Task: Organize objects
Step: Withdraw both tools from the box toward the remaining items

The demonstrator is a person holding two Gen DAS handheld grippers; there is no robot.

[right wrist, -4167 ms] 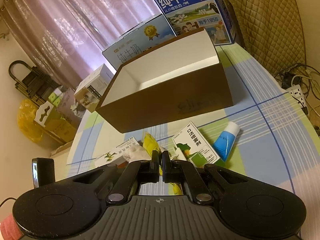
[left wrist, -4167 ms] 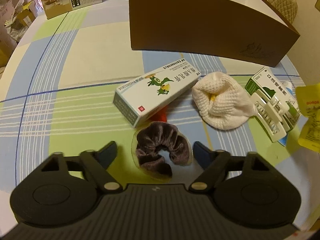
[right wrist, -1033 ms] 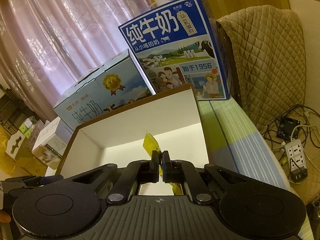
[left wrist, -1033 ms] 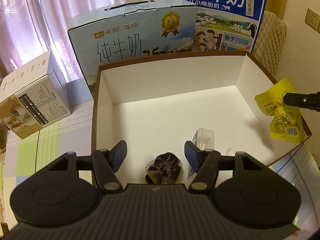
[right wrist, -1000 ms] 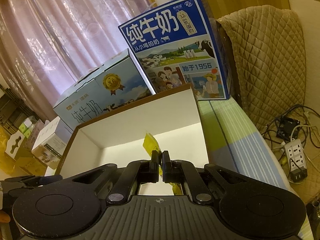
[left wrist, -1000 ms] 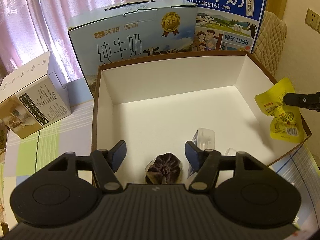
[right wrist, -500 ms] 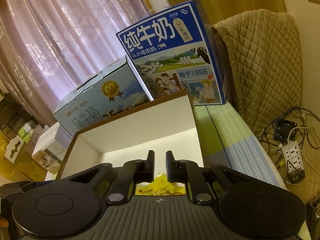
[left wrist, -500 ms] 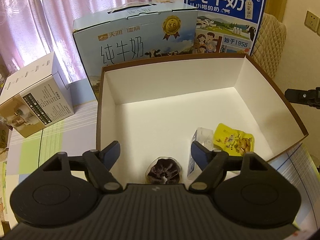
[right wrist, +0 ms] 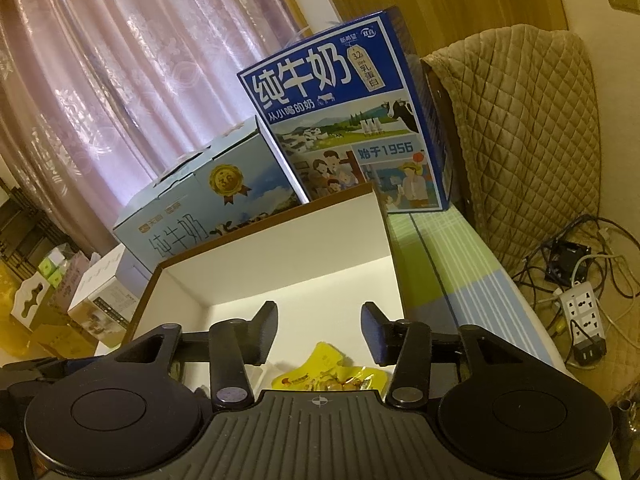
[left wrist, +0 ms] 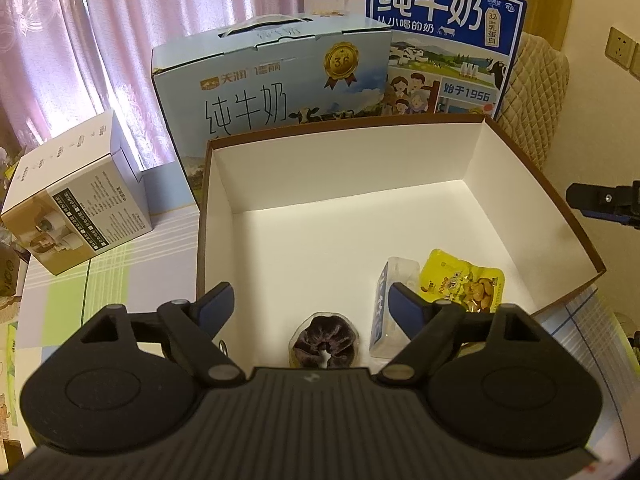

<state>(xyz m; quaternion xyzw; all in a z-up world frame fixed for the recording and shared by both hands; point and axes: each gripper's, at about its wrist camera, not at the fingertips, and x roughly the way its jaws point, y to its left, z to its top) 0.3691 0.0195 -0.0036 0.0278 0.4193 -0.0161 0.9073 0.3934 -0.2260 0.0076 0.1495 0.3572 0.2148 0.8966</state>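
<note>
Both grippers hang over the brown box point(left wrist: 560, 204), jaws just widened and empty: the left gripper point(left wrist: 308, 304) and right gripper point(right wrist: 320, 330). On the box floor lie 3 things near its front wall: the dark scrunchie point(left wrist: 324, 344), the small carton point(left wrist: 386, 312) beside it, and the yellow snack packet point(left wrist: 460, 284).

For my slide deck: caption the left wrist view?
Open left claw above brown box holding scrunchie, snack pouch.

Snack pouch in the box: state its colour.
Yellow; the snack pouch shows best in the left wrist view.
</note>
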